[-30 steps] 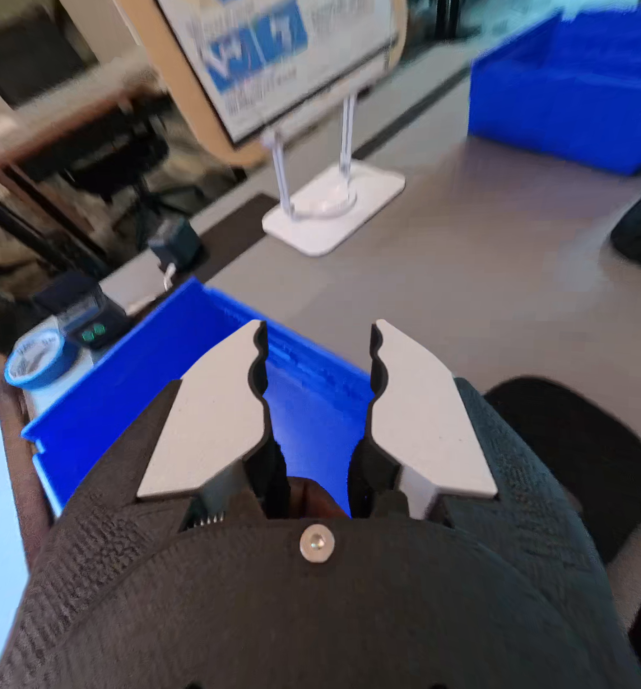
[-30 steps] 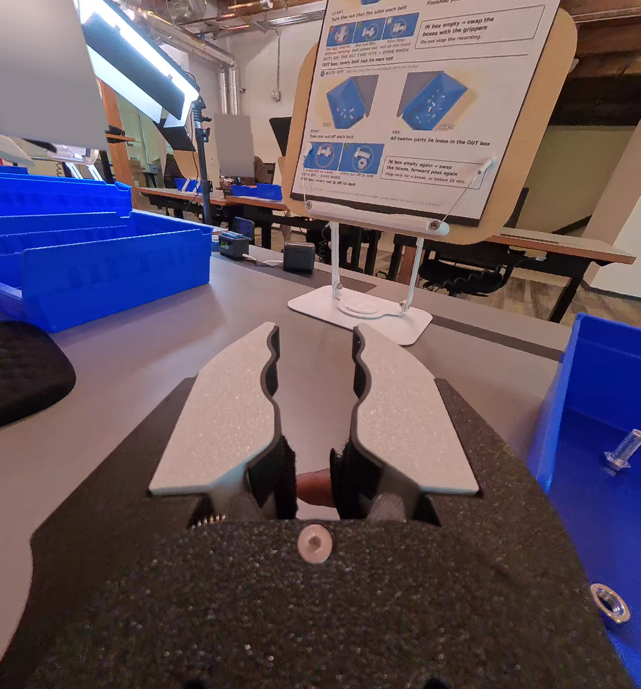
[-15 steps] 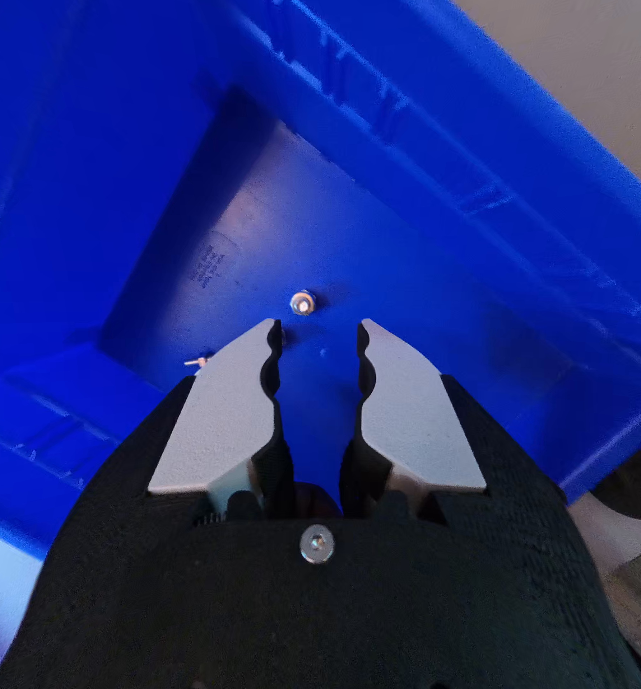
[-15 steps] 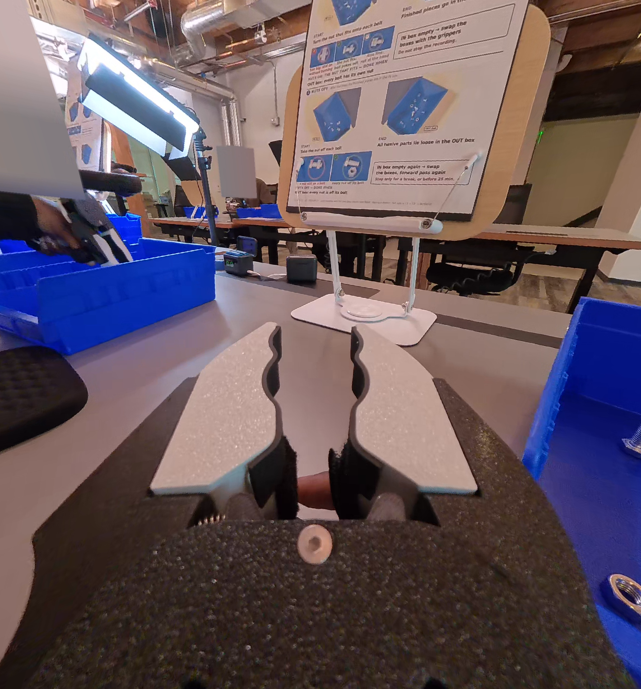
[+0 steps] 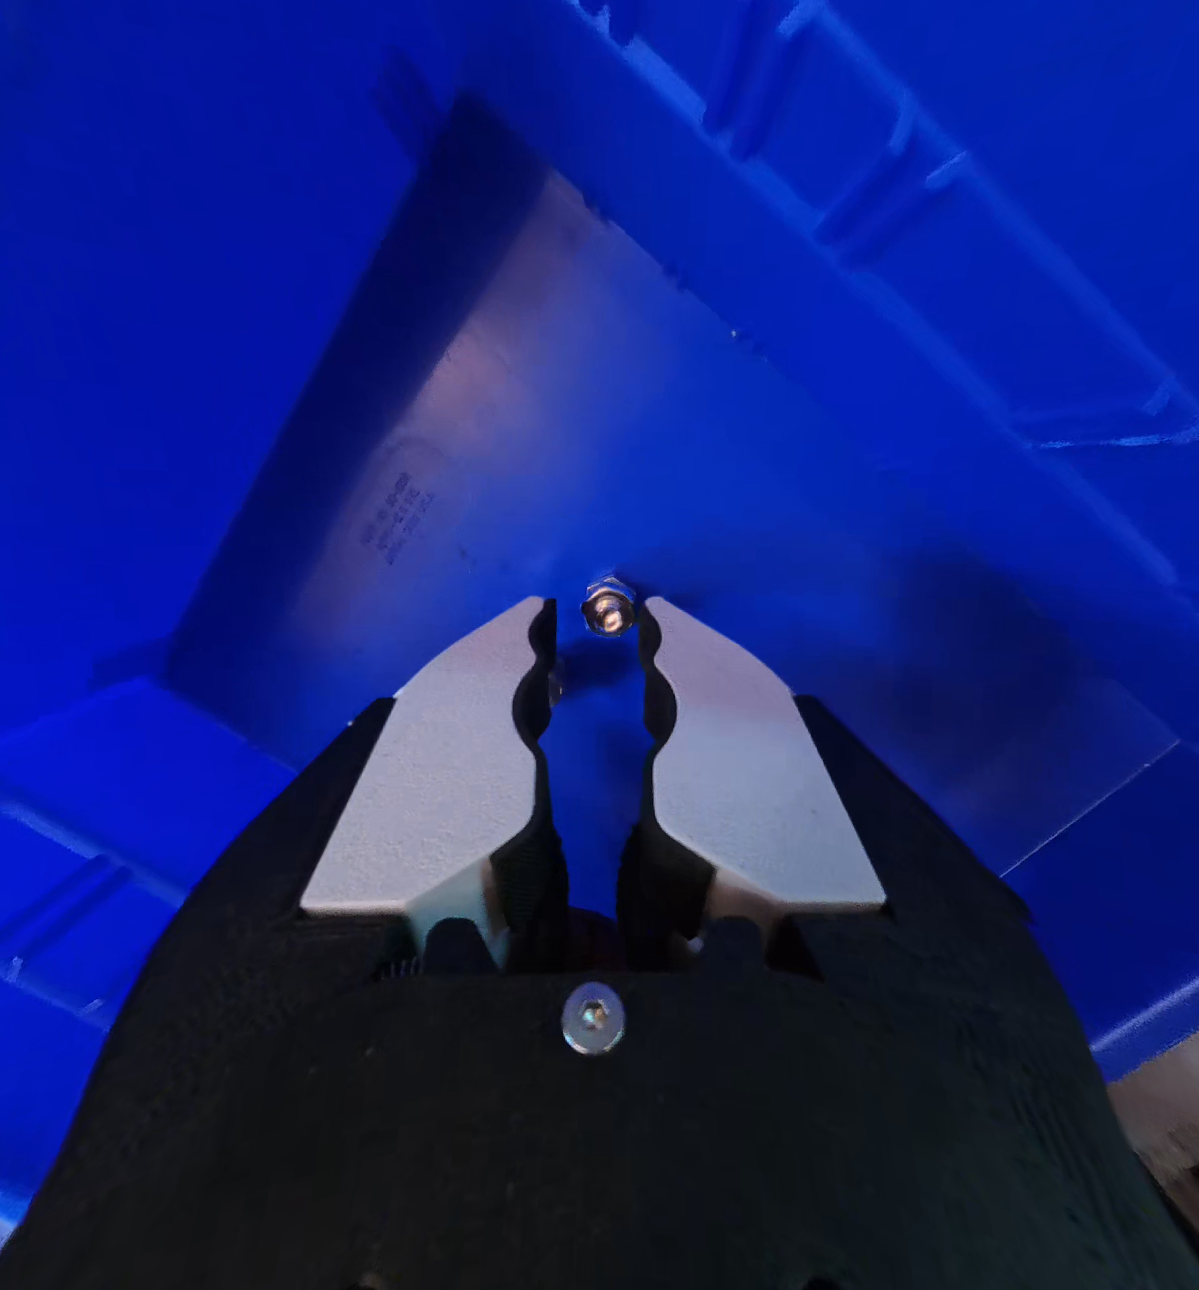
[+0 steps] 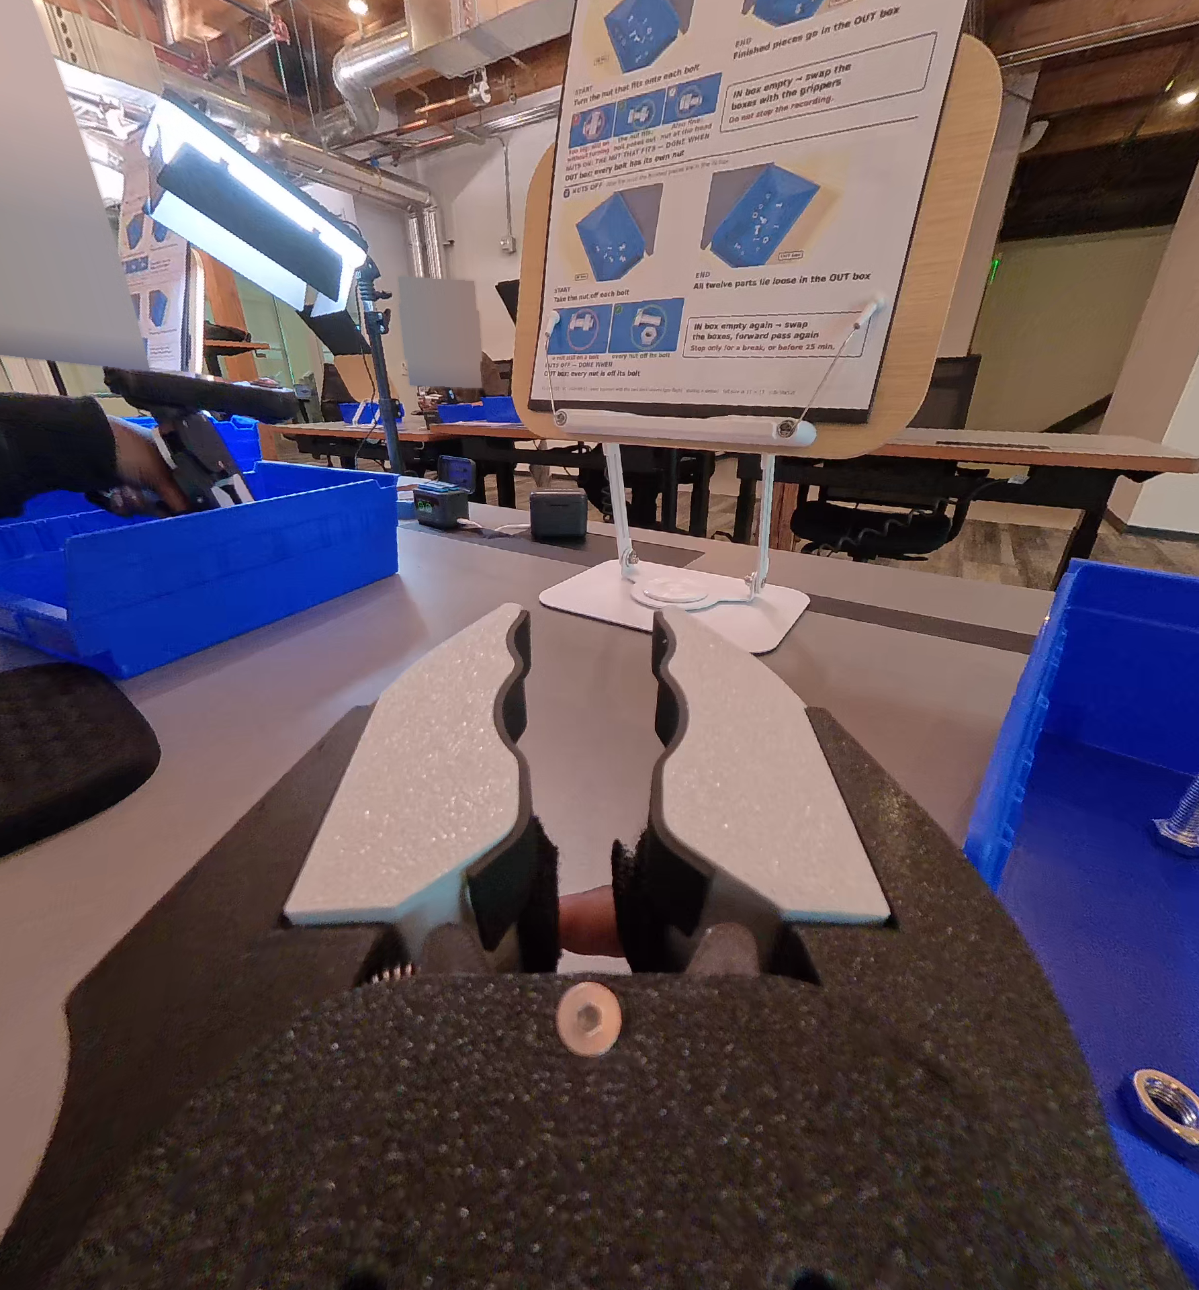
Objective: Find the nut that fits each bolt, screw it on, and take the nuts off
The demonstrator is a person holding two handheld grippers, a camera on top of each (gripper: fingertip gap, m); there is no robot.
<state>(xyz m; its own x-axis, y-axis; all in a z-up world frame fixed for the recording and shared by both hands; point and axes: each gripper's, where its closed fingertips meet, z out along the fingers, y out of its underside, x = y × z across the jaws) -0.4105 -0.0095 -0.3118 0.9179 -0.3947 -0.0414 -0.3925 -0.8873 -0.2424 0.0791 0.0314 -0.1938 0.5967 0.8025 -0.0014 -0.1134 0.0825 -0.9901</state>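
Bolt with a nut on it (image 5: 609, 614) sits on the floor of the blue bin (image 5: 861, 293) at the left edge of the bench, and the left tool (image 5: 596, 614) is down inside that bin with its fingers spread, tips on either side of the bolt but not closed on it. A second small metal bit peeks out by the left finger, too hidden to identify.

Right tool (image 6: 591, 632) hovers over the bare grey bench (image 6: 247, 733), released, nothing between its fingers. At the right edge there's another blue bin (image 6: 1043, 705) with a loose bolt (image 6: 1193, 813) standing on its head and a loose nut (image 6: 1172, 1117) lying flat, well apart from each other. A black pad (image 6: 31, 747) lies by the left edge.

Toward the far edge stands an instruction sheet on a white stand (image 6: 680, 600), plus a couple of small black devices (image 6: 558, 513). Room behind looks like an open workshop: more desks, office chairs, a panel light on a pole (image 6: 254, 209), exposed ducts and wood ceiling.
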